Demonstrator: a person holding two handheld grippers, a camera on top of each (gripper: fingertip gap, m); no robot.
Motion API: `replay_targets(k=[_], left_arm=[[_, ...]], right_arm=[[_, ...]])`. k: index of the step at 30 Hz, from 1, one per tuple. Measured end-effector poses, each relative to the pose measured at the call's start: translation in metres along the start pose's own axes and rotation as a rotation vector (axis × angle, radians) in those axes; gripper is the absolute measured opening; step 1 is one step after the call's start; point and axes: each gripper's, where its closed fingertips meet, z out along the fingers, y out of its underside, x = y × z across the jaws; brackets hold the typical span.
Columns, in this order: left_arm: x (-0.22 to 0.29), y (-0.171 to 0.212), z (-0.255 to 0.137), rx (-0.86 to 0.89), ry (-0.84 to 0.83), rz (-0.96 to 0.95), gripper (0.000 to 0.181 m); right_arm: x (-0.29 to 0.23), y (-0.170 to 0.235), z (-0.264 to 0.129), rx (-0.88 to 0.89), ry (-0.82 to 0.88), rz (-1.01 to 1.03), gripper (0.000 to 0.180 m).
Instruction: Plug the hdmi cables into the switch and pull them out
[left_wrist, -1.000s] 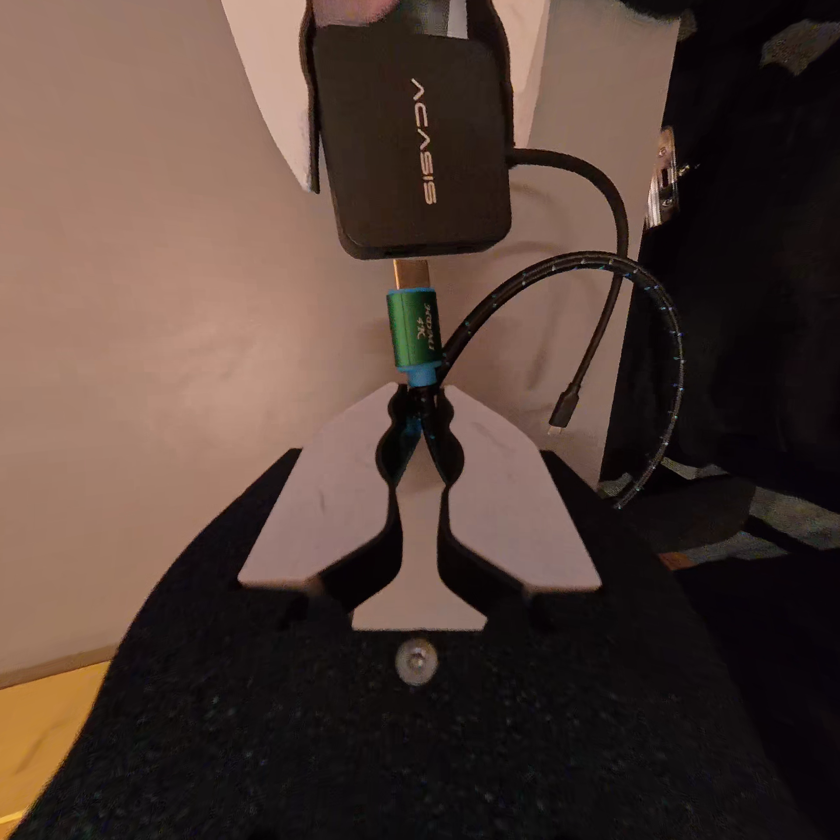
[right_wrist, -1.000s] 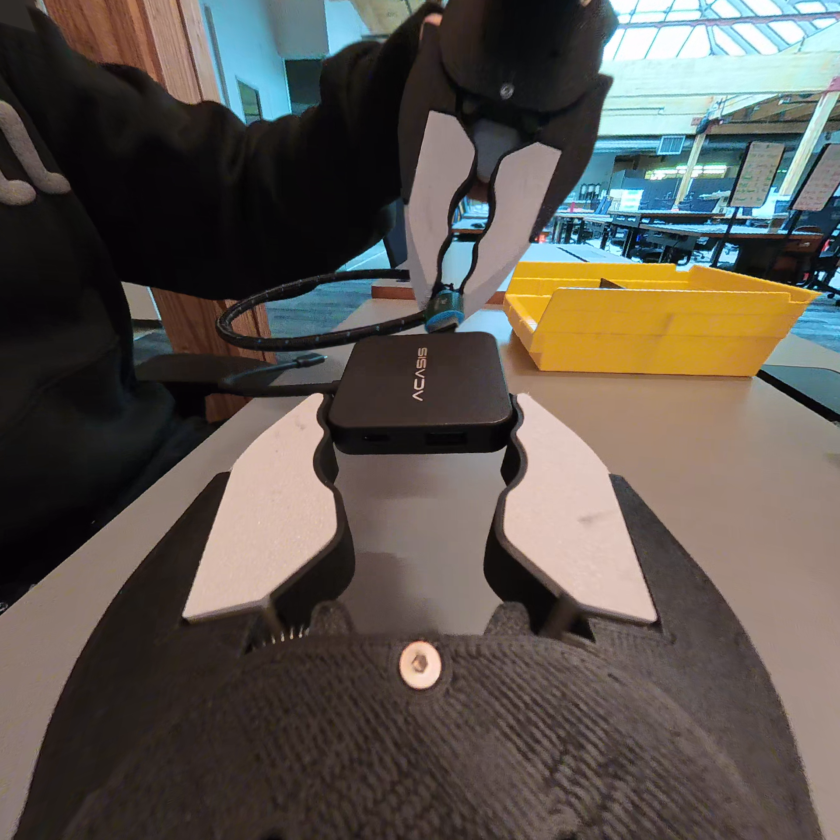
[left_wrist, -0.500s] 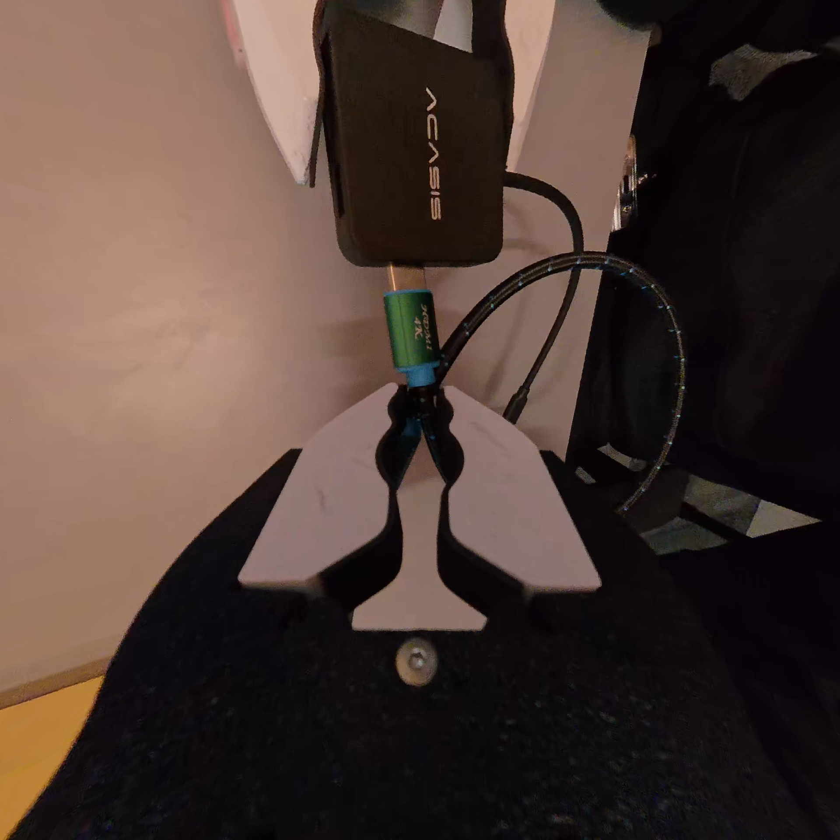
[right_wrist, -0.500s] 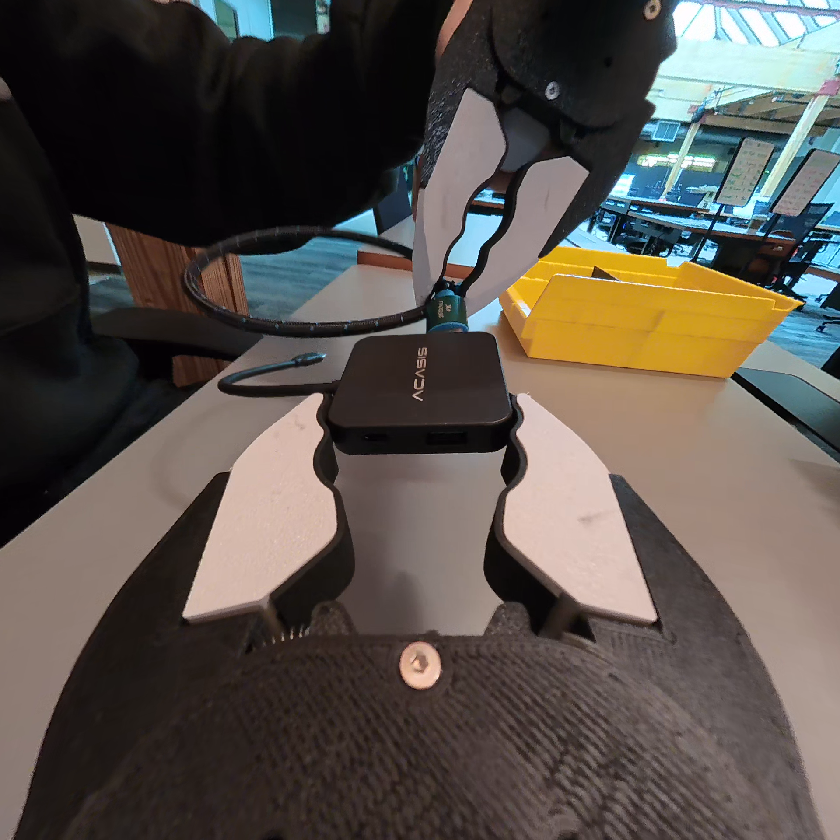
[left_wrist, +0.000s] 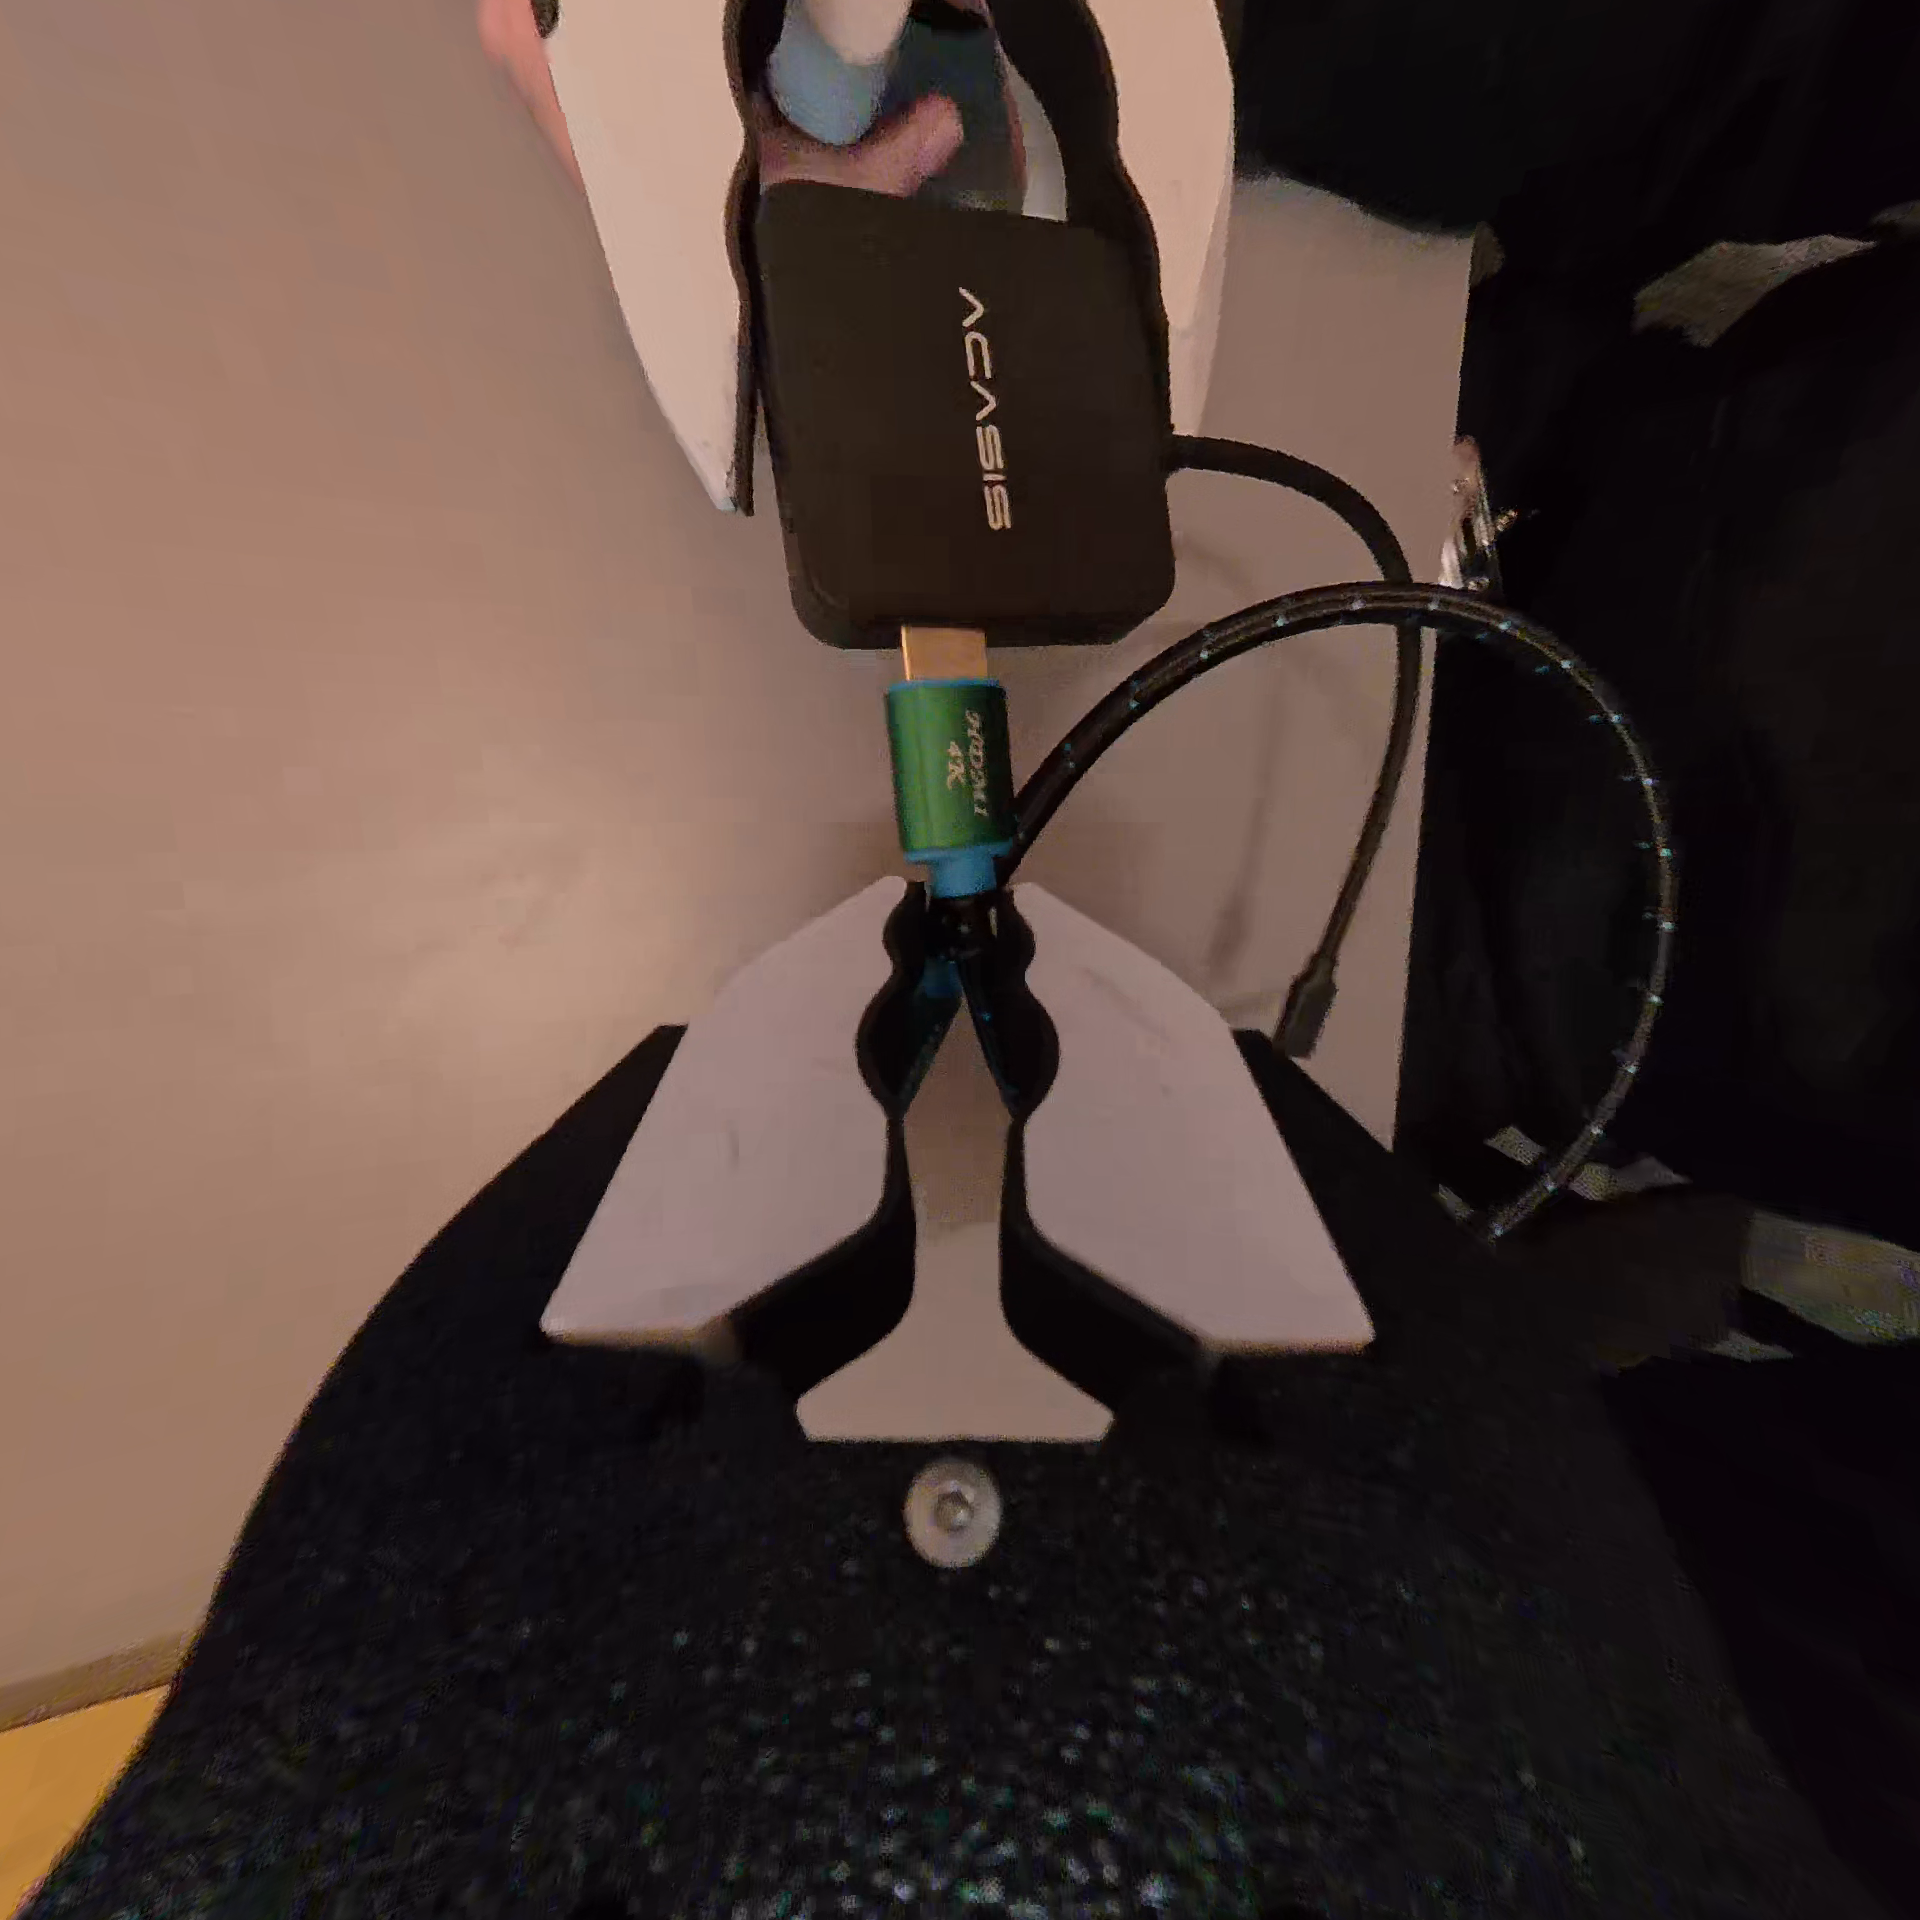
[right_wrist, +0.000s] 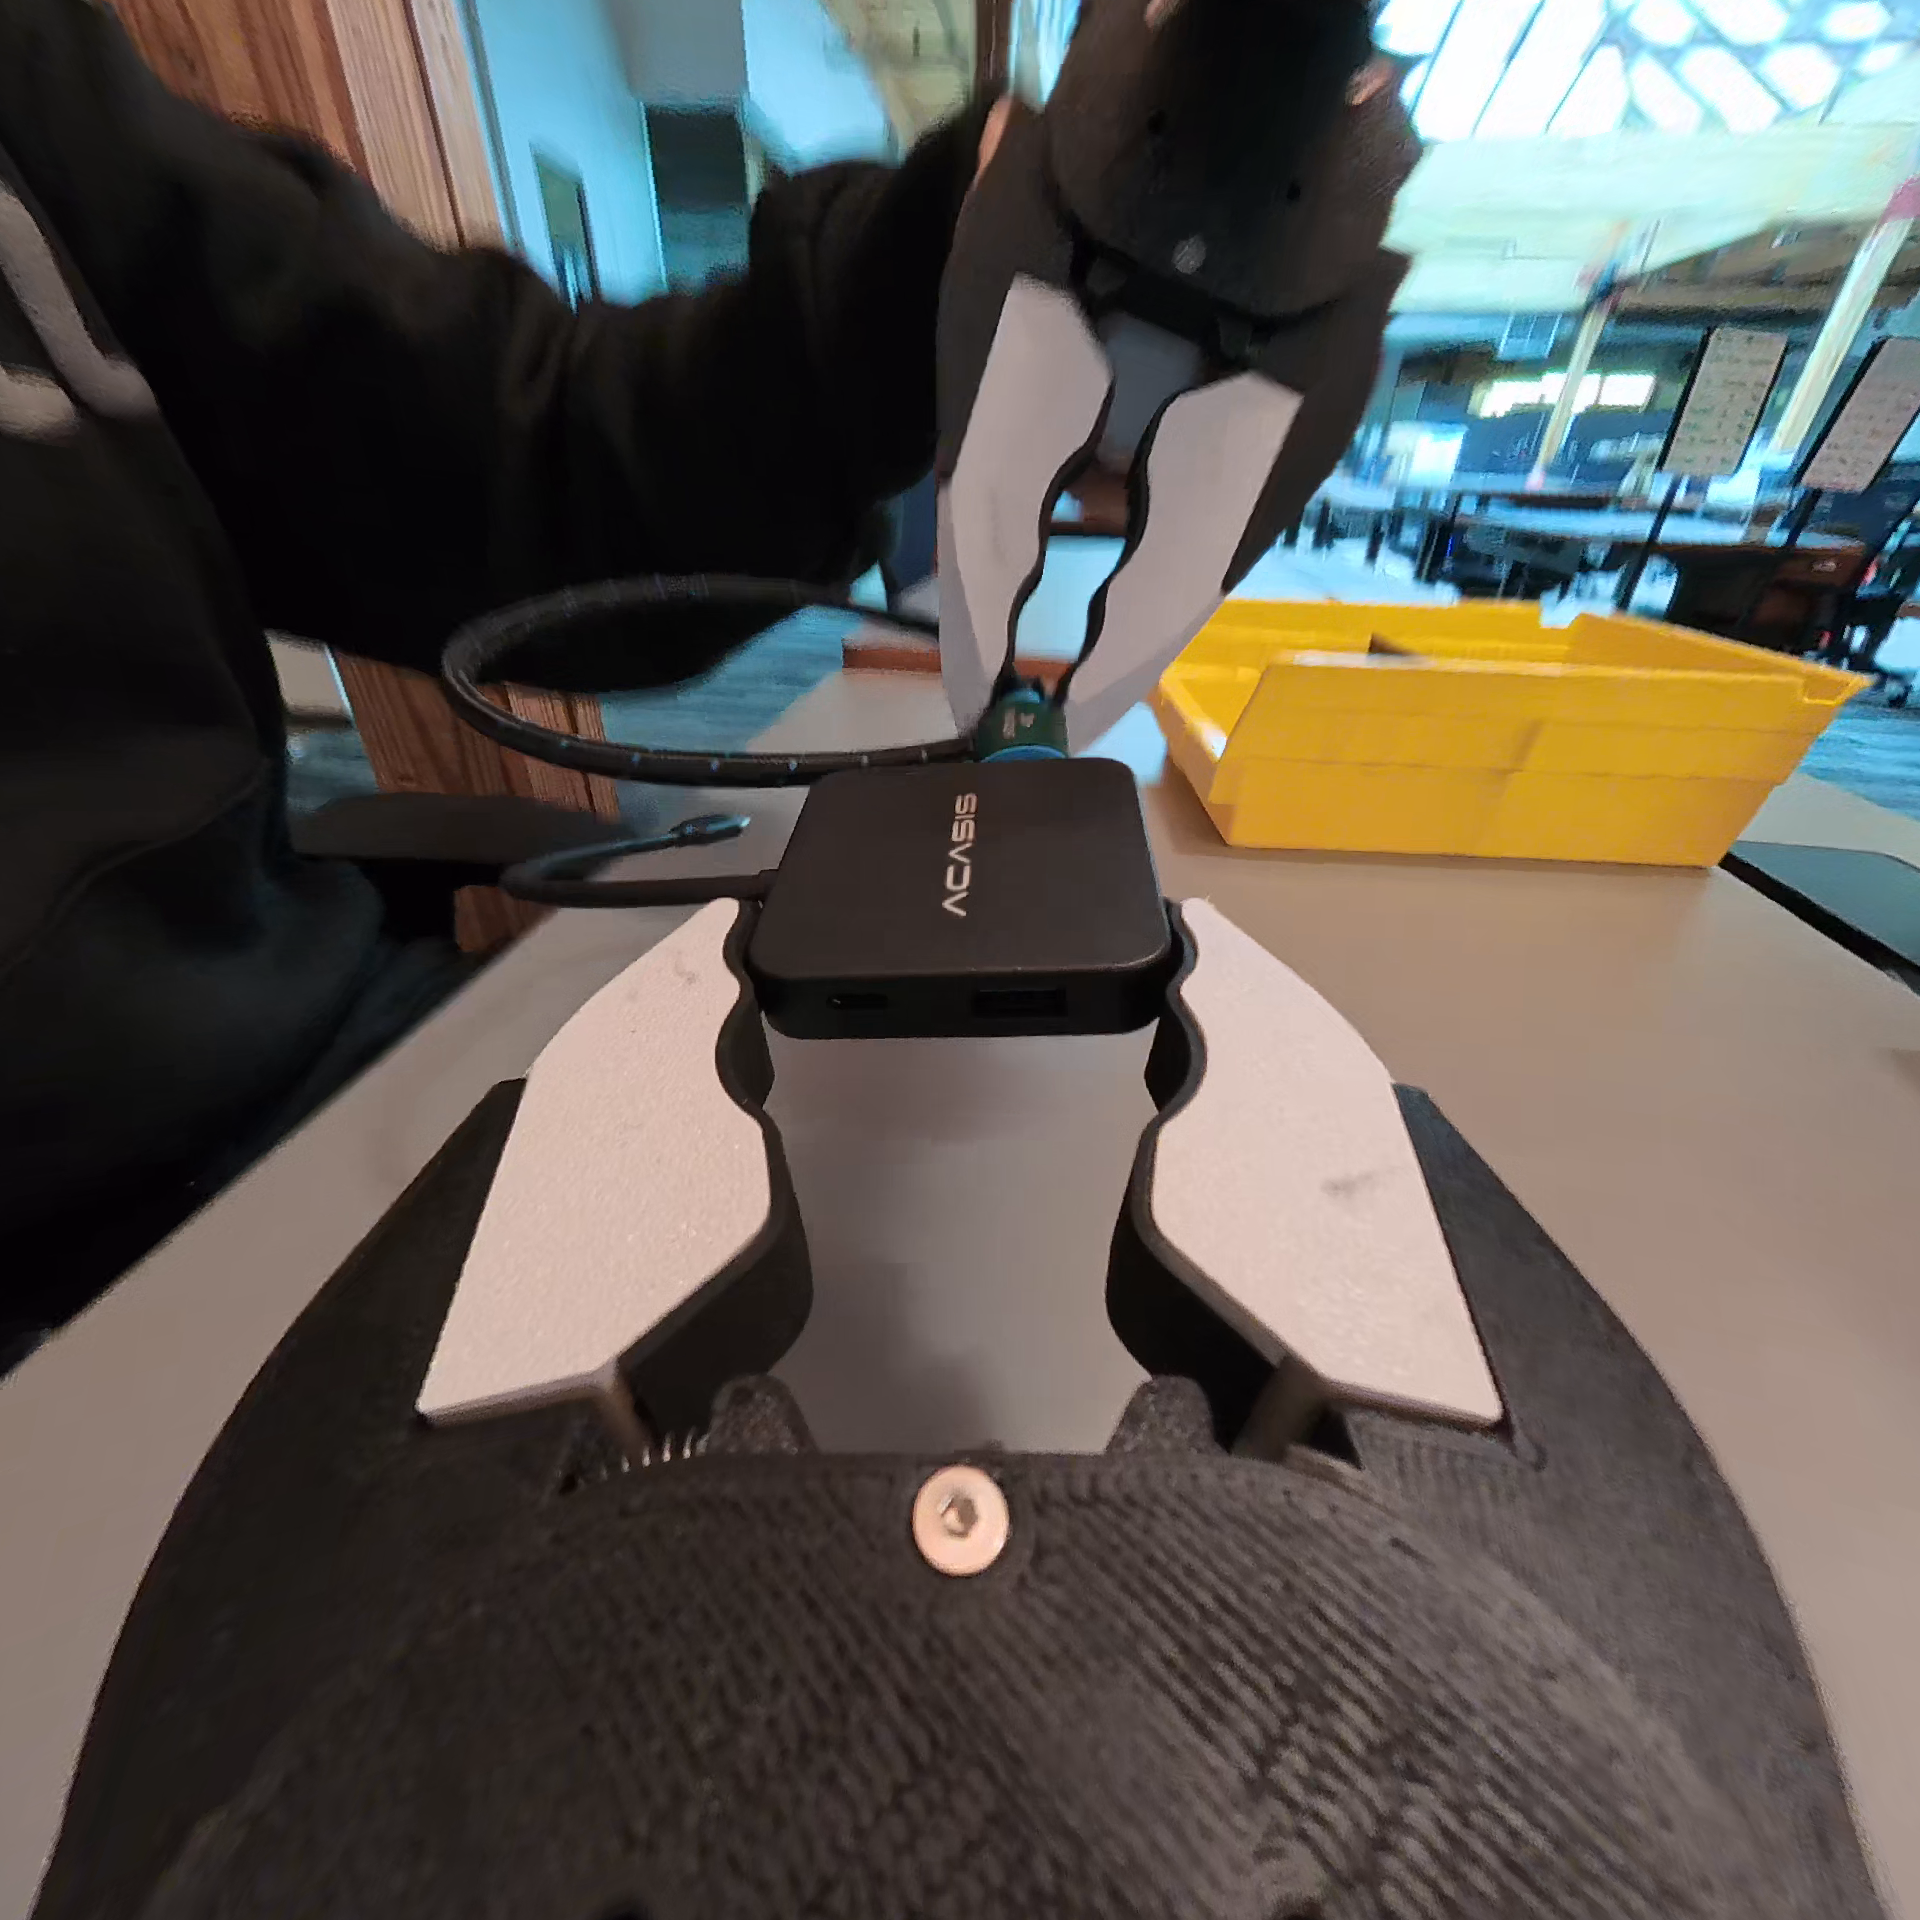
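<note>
The black square switch (right_wrist: 956, 883) is clamped between the fingers of my right gripper (right_wrist: 961, 925), low over the grey table (right_wrist: 1507, 1039). It also shows in the left wrist view (left_wrist: 966, 416). My left gripper (left_wrist: 956, 904) is shut on the braided HDMI cable (left_wrist: 1455, 613) right behind its green plug (left_wrist: 951, 769). The plug's gold tip (left_wrist: 942, 649) sits in the switch's near edge with part of the metal showing. In the right wrist view the left gripper (right_wrist: 1023, 707) stands behind the switch with the green plug (right_wrist: 1023, 722) at its far edge.
A yellow bin (right_wrist: 1475, 748) stands on the table to the far right. The switch's own thin black lead (right_wrist: 623, 862) trails left past the table's edge. The HDMI cable (right_wrist: 582, 727) loops left under a person's black sleeve (right_wrist: 520, 416).
The plug stays at the switch's port with about the same metal showing. Both grippers swayed: the switch tilted and came back, and the left gripper leaned over and straightened.
</note>
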Motion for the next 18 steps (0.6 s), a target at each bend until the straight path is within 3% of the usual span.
replay_targets(k=[5,9,18], left_arm=[[-0.005,-0.022,-0.009,0.252,-0.145,0.09,0.012],[-0.003,-0.029,-0.022,0.408,-0.21,0.105,0.004],[-0.027,0.014,0.025,0.361,-0.31,-0.032,0.029]], right_arm=[[0.009,-0.017,-0.014,0.137,0.028,0.047,0.073],[0.008,-0.019,-0.015,0.146,0.024,0.043,0.073],[0.009,0.001,-0.019,-0.014,0.035,0.047,0.072]])
